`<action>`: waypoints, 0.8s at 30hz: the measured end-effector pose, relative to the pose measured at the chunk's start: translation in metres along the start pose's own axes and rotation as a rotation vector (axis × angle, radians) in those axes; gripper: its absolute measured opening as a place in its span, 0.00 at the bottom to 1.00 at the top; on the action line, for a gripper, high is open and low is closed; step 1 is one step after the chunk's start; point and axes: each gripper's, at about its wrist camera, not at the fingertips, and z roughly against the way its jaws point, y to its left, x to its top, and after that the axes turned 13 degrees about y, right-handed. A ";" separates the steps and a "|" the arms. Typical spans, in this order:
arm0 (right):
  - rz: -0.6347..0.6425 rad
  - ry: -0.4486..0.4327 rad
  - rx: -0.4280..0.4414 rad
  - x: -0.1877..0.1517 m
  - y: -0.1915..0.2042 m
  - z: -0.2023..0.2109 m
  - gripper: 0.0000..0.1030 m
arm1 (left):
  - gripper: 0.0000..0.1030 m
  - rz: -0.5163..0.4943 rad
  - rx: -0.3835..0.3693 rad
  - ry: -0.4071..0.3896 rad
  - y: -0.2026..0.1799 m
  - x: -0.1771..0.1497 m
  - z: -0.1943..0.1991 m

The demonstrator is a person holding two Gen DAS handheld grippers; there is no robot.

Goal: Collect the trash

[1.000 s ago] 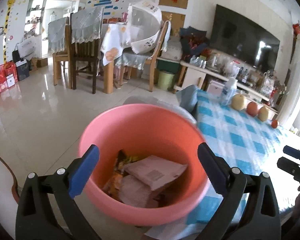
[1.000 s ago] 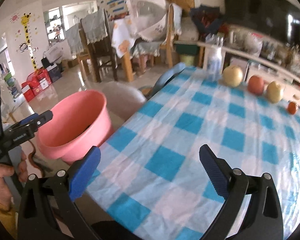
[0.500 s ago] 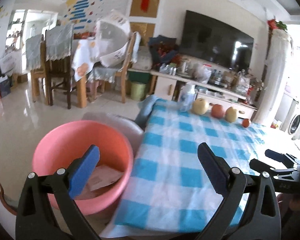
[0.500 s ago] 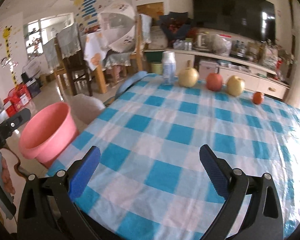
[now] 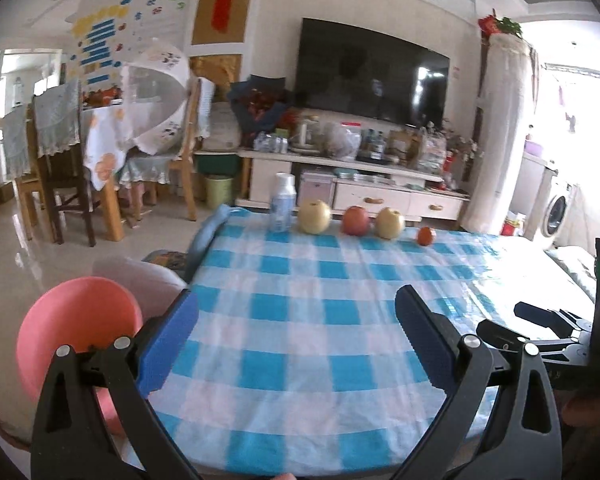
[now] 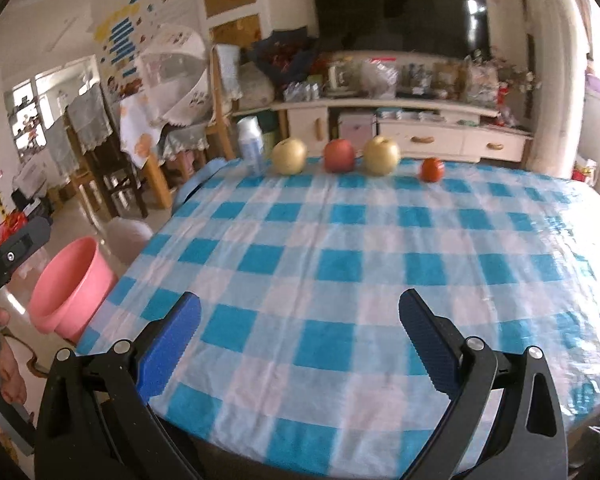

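A pink basin [image 5: 76, 320] stands on the floor left of the table, also seen as the pink basin [image 6: 74, 284] in the right wrist view; what lies inside it is hidden from here. My left gripper [image 5: 296, 340] hangs open over the near edge of the blue-and-white checked tablecloth [image 5: 320, 300], with nothing between its blue pads. My right gripper [image 6: 300, 340] is open too, above the cloth's near edge. No loose trash shows on the checked tablecloth [image 6: 360, 260].
Along the table's far edge stand a white bottle [image 6: 251, 150], two yellow pears [image 6: 288, 156], a red apple [image 6: 339, 155] and a small orange fruit [image 6: 432, 169]. A grey stool [image 5: 136, 276] sits beside the basin. Chairs and a dining table fill the left background.
Both views have swung right and upward, from the pink basin to the table. The wrappers seen inside the basin earlier are out of sight now. Both grippers stay open.
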 end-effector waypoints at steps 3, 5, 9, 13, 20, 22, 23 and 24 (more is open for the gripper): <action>-0.016 -0.041 -0.038 -0.004 -0.016 0.013 0.95 | 0.96 -0.015 -0.014 0.017 -0.022 0.004 -0.001; -0.028 -0.061 -0.060 -0.007 -0.028 0.020 0.95 | 0.96 -0.034 -0.024 0.020 -0.035 0.004 -0.002; -0.052 -0.088 -0.108 -0.011 -0.048 0.029 0.95 | 0.96 -0.076 -0.005 0.023 -0.063 0.003 -0.006; -0.079 -0.117 -0.131 -0.013 -0.067 0.039 0.95 | 0.96 -0.108 0.012 0.026 -0.086 0.003 -0.011; -0.115 -0.157 -0.176 -0.018 -0.093 0.053 0.95 | 0.96 -0.132 0.013 0.023 -0.116 0.008 -0.017; -0.127 -0.163 -0.188 -0.019 -0.100 0.055 0.95 | 0.96 -0.140 0.016 0.022 -0.124 0.008 -0.018; -0.131 -0.167 -0.194 -0.020 -0.102 0.057 0.95 | 0.96 -0.147 0.019 0.021 -0.128 0.008 -0.019; -0.135 -0.173 -0.200 -0.021 -0.105 0.059 0.95 | 0.96 -0.154 0.022 0.022 -0.132 0.008 -0.019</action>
